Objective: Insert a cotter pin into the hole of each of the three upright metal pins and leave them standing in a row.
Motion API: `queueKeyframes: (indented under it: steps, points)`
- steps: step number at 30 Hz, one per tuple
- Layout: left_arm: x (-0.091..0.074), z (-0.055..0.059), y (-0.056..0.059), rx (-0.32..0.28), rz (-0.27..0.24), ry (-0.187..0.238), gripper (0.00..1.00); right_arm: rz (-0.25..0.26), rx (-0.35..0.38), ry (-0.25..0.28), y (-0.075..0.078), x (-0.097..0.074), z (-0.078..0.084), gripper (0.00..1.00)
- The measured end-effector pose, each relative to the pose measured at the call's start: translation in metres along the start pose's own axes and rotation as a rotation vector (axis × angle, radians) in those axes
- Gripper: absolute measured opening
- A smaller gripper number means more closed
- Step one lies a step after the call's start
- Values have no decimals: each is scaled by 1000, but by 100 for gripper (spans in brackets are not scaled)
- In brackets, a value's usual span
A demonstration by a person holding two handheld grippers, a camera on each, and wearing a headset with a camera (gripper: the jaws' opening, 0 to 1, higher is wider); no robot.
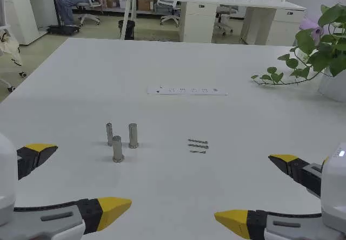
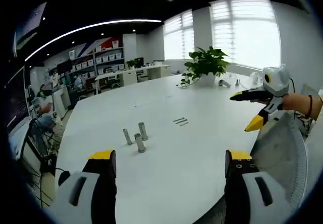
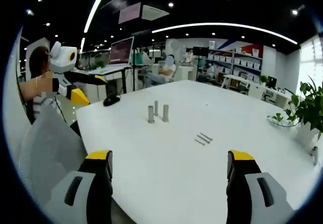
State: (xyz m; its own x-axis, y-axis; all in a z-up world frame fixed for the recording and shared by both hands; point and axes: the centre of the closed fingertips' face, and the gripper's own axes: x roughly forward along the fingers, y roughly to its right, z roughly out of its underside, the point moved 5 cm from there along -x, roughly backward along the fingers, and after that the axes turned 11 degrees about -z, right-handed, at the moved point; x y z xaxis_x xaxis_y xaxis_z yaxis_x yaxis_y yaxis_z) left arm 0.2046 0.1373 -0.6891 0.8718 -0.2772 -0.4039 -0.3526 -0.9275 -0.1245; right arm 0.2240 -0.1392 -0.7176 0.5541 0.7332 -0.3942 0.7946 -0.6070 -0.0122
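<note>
Now three upright pins [image 1: 118,149], three cotter pins [image 1: 198,146] — left gripper [image 1: 94,174], right gripper [image 1: 241,186] gaping, empty.

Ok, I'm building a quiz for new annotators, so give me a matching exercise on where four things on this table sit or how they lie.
Things:
1. metal pins
2. cotter pins
3. power strip
4. potted plant

Places:
A. lying side by side, right of centre
B. at the far right
C. standing in a cluster, left of centre
D. flat, farther back, in the middle

Pairs: 1-C; 2-A; 3-D; 4-B

Cotter pins [image 1: 198,146] right of metal pins [image 1: 121,140].
</note>
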Motion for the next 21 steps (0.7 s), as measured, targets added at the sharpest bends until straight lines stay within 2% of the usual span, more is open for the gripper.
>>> queueKeyframes:
  steps: [21]
  points:
    - [4,6,-6,-1,-5,-18,88,-13,-15,-24,-1,6,1,95]
